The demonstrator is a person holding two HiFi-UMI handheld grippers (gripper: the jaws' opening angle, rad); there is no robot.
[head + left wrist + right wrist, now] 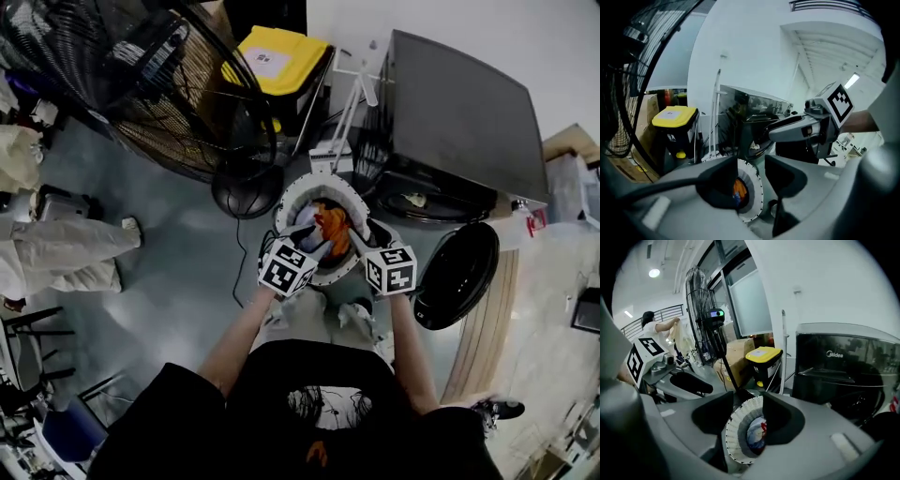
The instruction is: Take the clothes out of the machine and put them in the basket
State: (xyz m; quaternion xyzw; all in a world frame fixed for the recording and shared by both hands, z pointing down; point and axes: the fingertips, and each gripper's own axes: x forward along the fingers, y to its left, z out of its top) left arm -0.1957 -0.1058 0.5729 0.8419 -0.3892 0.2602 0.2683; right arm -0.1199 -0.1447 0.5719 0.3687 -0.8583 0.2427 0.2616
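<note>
Head view — clothes (330,225) orange, blue, heaped in white basket (292,193) | left tongs (751,168), right tongs (747,408) apart, empty

Three views, one common basket (292,192)

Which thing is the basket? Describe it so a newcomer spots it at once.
Find the dark washing machine with its round door hanging open. Left of its front, seen from the head view, stands the basket. It is the only round white perforated tub, holding orange and blue clothes, unlike the black bin with the yellow lid.
</note>
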